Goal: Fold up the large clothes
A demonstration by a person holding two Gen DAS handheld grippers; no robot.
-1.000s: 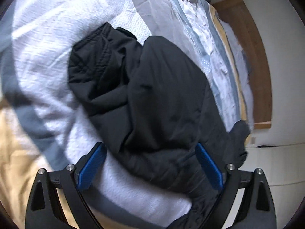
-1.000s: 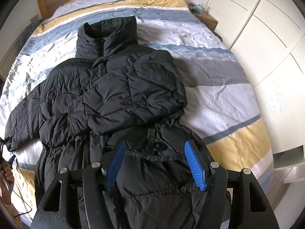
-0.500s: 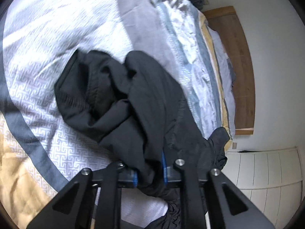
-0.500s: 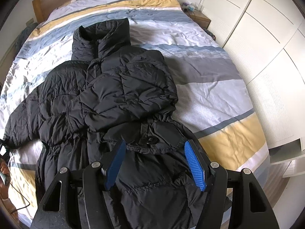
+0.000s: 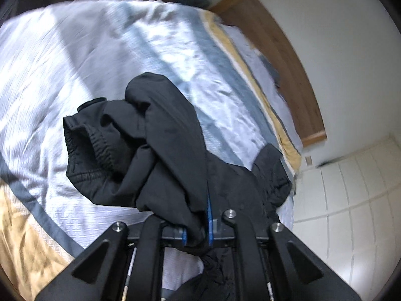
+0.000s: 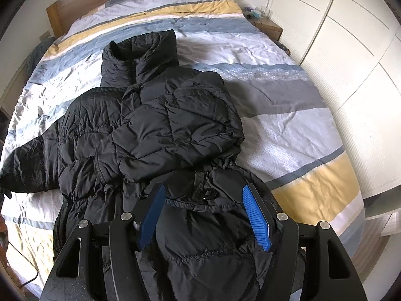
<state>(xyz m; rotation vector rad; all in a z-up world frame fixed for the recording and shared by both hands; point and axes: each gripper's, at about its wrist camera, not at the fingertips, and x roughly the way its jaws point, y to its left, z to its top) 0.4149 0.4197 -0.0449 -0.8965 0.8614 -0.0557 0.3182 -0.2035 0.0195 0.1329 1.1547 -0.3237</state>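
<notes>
At the bottom of the left wrist view, the left hand-held gripper (image 5: 196,233), spread wide a second ago, now pinches the sleeve (image 5: 140,155) and has lifted its cuff off the bed (image 5: 75,57). The right hand-held gripper (image 6: 204,217) stays spread over the jacket (image 6: 155,130), lying mid-frame on the bed with one sleeve already folded across the chest. I judge the second sleeve fold is beginning.
</notes>
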